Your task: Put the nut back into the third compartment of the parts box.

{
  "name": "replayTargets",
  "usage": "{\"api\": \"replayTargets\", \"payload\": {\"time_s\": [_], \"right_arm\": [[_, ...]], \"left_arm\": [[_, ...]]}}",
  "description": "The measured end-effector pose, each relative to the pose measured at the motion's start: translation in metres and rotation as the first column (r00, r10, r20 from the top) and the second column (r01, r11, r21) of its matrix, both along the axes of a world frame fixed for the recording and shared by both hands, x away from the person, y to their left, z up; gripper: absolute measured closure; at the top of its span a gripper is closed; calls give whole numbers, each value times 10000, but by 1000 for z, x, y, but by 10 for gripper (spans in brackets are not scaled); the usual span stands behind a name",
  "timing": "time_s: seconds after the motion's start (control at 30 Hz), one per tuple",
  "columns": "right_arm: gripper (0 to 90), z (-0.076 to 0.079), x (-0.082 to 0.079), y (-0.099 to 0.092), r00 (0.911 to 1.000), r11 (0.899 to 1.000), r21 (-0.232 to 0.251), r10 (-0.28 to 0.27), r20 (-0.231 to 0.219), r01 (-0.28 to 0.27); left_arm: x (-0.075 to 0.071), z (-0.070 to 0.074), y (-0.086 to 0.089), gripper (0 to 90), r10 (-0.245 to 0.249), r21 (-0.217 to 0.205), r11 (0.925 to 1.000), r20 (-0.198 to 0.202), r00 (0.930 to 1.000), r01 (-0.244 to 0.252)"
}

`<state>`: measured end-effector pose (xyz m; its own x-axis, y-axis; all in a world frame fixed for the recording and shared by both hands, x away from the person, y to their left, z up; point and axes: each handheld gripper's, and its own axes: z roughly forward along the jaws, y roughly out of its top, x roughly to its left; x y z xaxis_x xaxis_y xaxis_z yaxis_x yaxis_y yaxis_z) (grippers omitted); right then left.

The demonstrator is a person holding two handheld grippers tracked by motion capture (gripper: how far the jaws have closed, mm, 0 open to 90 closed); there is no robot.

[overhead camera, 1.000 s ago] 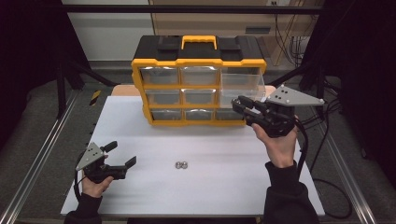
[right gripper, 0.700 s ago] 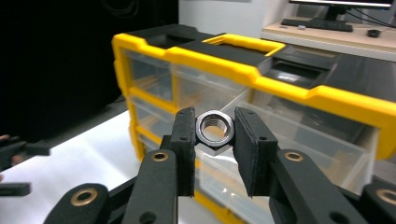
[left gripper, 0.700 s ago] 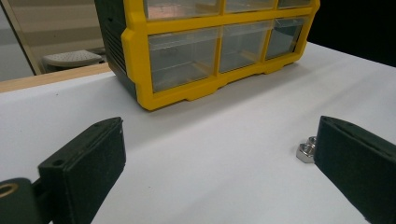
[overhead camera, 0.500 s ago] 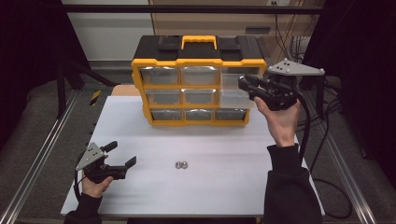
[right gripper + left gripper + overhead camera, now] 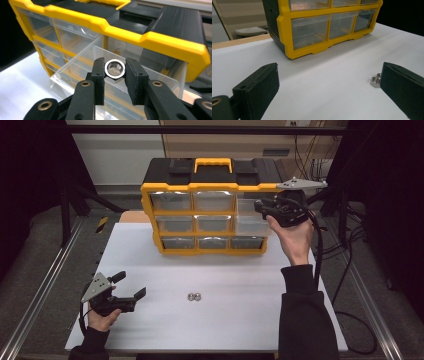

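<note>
A yellow and black drawer cabinet [image 5: 210,205] [image 5: 322,27] [image 5: 155,37] stands at the back of the white table. Its top right clear drawer [image 5: 250,217] [image 5: 82,67] is pulled out. My right gripper [image 5: 261,208] [image 5: 115,71] is shut on a silver hex nut [image 5: 114,69] and hovers over that pulled-out drawer. Two more silver nuts [image 5: 194,296] [image 5: 375,80] lie side by side on the table in front. My left gripper [image 5: 131,286] [image 5: 329,90] rests open at the front left, with the nuts just past its right jaw.
The white tabletop [image 5: 225,275] has bare room between the cabinet and the nuts. Metal rails [image 5: 45,285] run along both sides. Cables [image 5: 340,260] hang at the right, behind the person's right forearm [image 5: 305,315].
My right gripper has carried the nut up and away from the person, from beside the cabinet's lower right to above the pulled-out top right drawer. The left gripper has stayed still.
</note>
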<state>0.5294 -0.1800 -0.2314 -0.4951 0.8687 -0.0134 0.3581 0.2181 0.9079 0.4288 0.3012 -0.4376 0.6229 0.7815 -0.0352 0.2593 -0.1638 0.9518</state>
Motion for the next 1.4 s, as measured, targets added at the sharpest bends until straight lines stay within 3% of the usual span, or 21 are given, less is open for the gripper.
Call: {"api": "replayTargets", "payload": {"time_s": [0.33,0.6,0.9,1.03,1.2,1.23,1.27,1.3,1.4], "right_arm": [[702,-5,10,0,9976,9985,-451,-345,-592,319],[700,-4,14,3,9918,9895,-1299,-771,-1016,636],[646,-4,15,2,9907,9904,-1222,-790,-1110,653],[582,-2,14,1,9922,9917,-1102,-771,-980,662],[410,8,-2,-4,9981,9974,-393,-589,192,596],[410,8,-2,-4,9981,9974,-393,-589,192,596],[303,11,-10,-5,9957,9979,-173,-611,702,625],[260,13,-14,-5,9936,9980,-52,-627,941,634],[197,14,-24,-5,9901,9981,225,-595,1275,571]], "left_arm": [[0,0,-1,23,-17,18,10000,-7,10000,17],[0,-1,-1,24,-15,28,10000,-14,10000,15],[0,0,0,24,-9,13,10000,-21,10000,9],[0,0,0,24,-9,10,10000,-21,10000,9],[0,0,-1,24,-3,20,10000,-7,10000,3],[0,0,0,24,5,12,10000,-4,10000,-5],[0,0,0,24,11,0,10000,-6,10000,-11],[0,0,0,24,13,-4,10000,-5,10000,-13],[0,0,0,24,12,12,10000,5,10000,-12]]}}
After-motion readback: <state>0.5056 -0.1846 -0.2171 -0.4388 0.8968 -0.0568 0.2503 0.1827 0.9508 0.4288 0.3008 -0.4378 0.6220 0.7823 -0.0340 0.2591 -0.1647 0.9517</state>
